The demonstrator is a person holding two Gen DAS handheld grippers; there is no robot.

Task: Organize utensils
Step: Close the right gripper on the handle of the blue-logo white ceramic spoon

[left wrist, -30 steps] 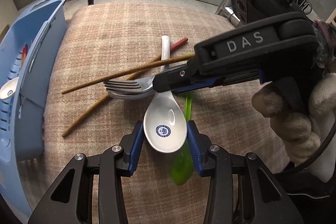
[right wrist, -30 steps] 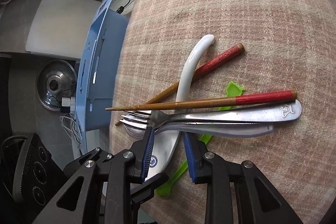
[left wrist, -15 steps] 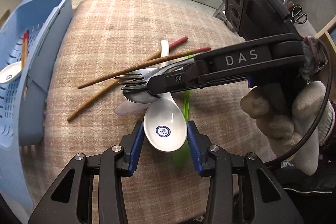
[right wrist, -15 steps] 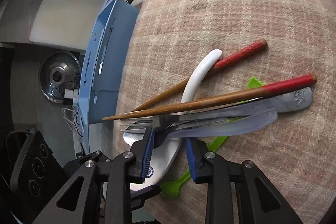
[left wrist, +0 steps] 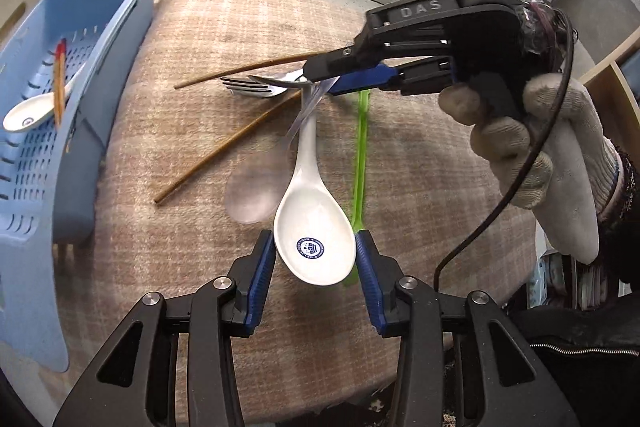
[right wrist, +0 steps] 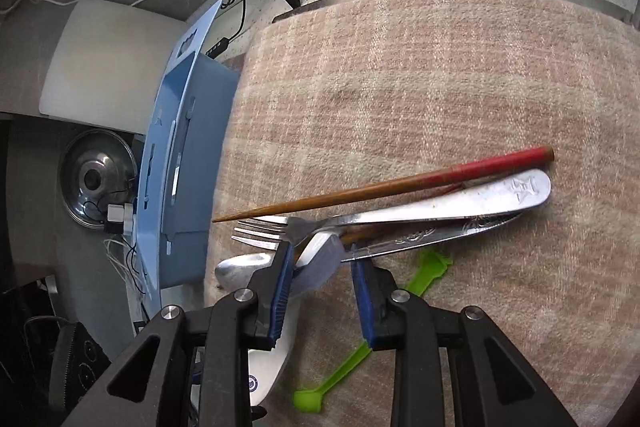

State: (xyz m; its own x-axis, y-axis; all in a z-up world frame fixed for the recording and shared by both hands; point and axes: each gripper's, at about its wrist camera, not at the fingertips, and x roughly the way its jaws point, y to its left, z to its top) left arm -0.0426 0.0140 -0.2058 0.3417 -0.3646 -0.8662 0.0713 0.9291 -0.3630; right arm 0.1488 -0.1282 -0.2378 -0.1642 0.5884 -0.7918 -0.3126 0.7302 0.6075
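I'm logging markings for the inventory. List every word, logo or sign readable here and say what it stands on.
"DAS": raised letters on the black body of the right tool.
Round blue emblem in the bowl of the white ceramic spoon: lettering too small to read.
Embossed star-like mark on the handle end of the metal fork: no readable text.
Blue emblem on the spoon in the blue basket: too small to read.

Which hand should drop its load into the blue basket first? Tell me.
Left. The left gripper clamps one white spoon, and the blue basket lies on its side. The right gripper pinches a bundle: fork, metal spoon, chopstick, farther away.
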